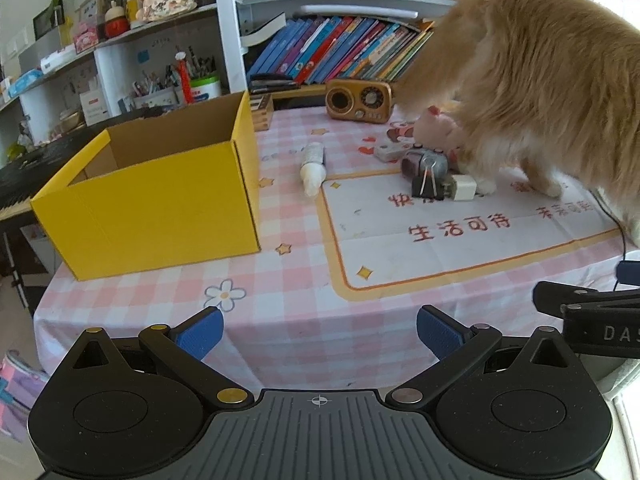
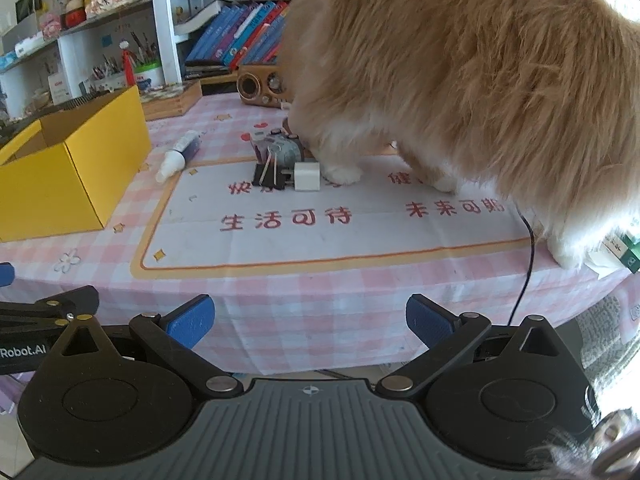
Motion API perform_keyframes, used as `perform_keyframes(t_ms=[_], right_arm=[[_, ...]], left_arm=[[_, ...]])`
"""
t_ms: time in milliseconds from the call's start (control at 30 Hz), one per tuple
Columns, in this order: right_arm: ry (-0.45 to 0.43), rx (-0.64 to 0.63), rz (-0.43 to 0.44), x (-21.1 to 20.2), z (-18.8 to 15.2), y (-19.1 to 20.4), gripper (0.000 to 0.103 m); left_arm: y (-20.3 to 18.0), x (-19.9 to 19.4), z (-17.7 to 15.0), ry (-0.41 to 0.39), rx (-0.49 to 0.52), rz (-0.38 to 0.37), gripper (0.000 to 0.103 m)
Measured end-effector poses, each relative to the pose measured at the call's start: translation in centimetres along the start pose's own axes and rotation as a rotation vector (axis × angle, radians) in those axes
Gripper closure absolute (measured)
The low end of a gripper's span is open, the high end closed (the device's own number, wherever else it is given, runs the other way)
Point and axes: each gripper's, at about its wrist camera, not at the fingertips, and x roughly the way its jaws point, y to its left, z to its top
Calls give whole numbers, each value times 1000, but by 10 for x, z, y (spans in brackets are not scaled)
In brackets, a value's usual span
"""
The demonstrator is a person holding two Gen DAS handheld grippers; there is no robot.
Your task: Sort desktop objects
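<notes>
An open yellow cardboard box [image 1: 160,208] [image 2: 68,172] stands on the left of the checked tablecloth. A white bottle [image 1: 313,167] [image 2: 178,155] lies beside it. At mid-table sit a black binder clip [image 1: 427,187] [image 2: 269,176], a white charger plug [image 1: 463,187] [image 2: 307,176], a small grey toy camera [image 1: 426,162] [image 2: 280,148] and a pink plush toy [image 1: 434,128]. A fluffy orange cat [image 1: 532,92] [image 2: 460,72] stands over them. My left gripper [image 1: 320,330] and right gripper [image 2: 310,318] are both open and empty, held before the table's near edge.
A wooden retro radio [image 1: 359,100] [image 2: 260,84] sits at the back, with bookshelves behind. A black cable [image 2: 528,264] hangs over the right table edge. A green-and-white carton [image 2: 624,250] lies at the far right. The white mat [image 1: 460,236] with red lettering covers the table's middle.
</notes>
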Motion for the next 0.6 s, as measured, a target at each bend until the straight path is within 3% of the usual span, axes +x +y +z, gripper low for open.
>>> perform_keyframes(t_ms=[233,333,400,467,600], right_arm=[[-31,-51,48,8,13,0,16],[-27,-65,72,17,21,-6,29],[-21,-77,82,25,26,-11,43],[-7,-90,90,34,33,-16,49],[13,-119,107,53,46,-25,49]], left_arm=[[-9,6,10,-24,7,-23,0],[-15,13,16,-28,8,-28,0],[-20,17,19,-28,5,-30,0],[-26,24,23,-23,2,-28,0],[-38,35,33,-25,-11,-13,0]])
